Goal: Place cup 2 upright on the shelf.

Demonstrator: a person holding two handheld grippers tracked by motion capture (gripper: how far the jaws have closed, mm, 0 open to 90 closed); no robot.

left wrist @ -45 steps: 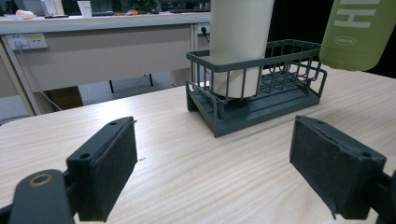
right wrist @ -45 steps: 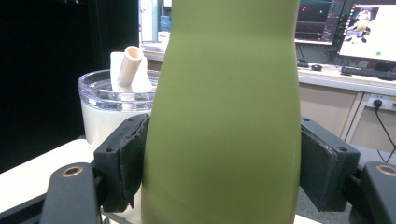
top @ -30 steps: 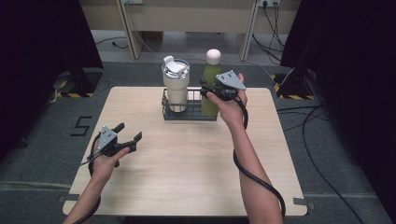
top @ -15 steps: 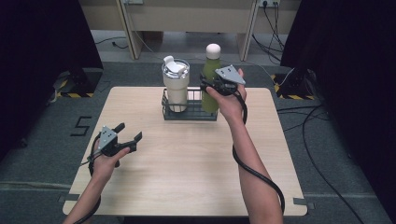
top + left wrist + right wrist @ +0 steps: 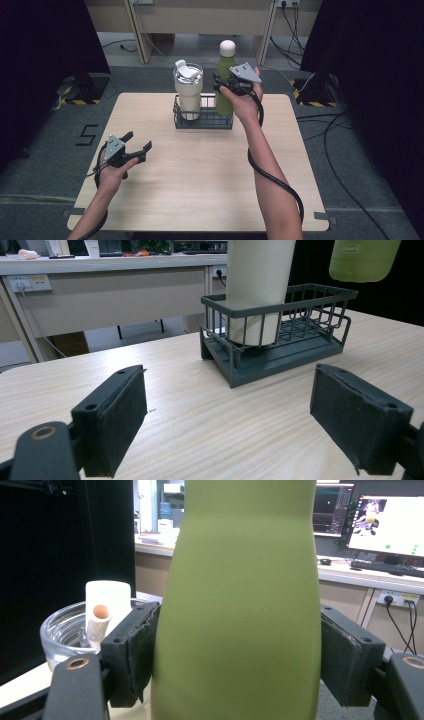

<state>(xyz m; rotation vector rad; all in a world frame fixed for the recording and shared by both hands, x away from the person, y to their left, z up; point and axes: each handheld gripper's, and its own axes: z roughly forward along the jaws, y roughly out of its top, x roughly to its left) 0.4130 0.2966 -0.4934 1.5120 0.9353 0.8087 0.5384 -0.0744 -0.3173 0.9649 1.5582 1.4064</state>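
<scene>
My right gripper (image 5: 222, 84) is shut on a green bottle (image 5: 226, 95) with a white cap, holding it upright above the right half of a dark wire basket (image 5: 202, 121). In the left gripper view the green bottle (image 5: 362, 260) hangs with its base clear of the wire basket (image 5: 280, 347). In the right gripper view both pads (image 5: 136, 650) press the sides of the green bottle (image 5: 240, 605). A cream tumbler (image 5: 188, 92) with a clear lid stands in the basket's left half. My left gripper (image 5: 138, 141) is open over the table's left side, with nothing between its jaws.
The wooden table (image 5: 200, 185) has bare surface in front of the basket. Behind it stands a beige desk (image 5: 200, 15), and cables (image 5: 340, 135) lie on the floor to the right. The right gripper's cable (image 5: 272, 177) trails along the forearm.
My right gripper has risen with the green bottle, lifting it up out of the basket. The left gripper has stayed in place, open.
</scene>
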